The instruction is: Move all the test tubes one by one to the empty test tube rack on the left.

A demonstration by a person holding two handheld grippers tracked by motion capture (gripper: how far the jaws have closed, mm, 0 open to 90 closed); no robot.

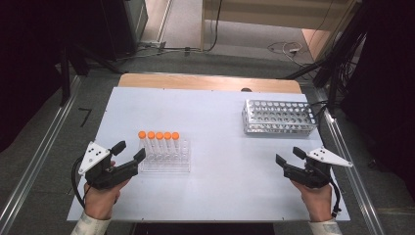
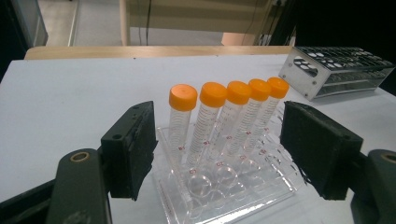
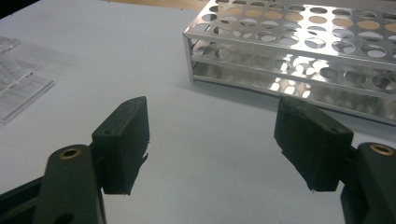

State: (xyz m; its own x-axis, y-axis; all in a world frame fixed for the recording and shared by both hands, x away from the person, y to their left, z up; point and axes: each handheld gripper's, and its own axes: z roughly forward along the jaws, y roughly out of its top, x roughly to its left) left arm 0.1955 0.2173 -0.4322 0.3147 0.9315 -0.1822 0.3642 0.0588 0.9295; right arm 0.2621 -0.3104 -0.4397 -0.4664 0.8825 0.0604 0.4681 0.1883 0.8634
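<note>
Several clear tubes with orange caps point(image 1: 158, 135) point(image 2: 227, 93) stand in a row in a clear plastic rack point(image 1: 165, 164) point(image 2: 233, 193) left of the table's middle. My left gripper point(image 1: 129, 150) point(image 2: 218, 151) is open just left of that rack, its jaws wide apart in front of the tubes and touching none. A shiny metal rack point(image 1: 279, 116) point(image 3: 299, 51) with many empty holes sits at the back right. Near the right front edge my right gripper point(image 1: 288, 155) point(image 3: 212, 151) is open with nothing between its jaws, aimed toward the metal rack.
The white table top point(image 1: 215, 147) ends at a wooden strip point(image 1: 210, 82) along the far side. Cables and dark stands lie on the floor beyond. A corner of the clear rack point(image 3: 18, 88) appears at the left edge of the right gripper view.
</note>
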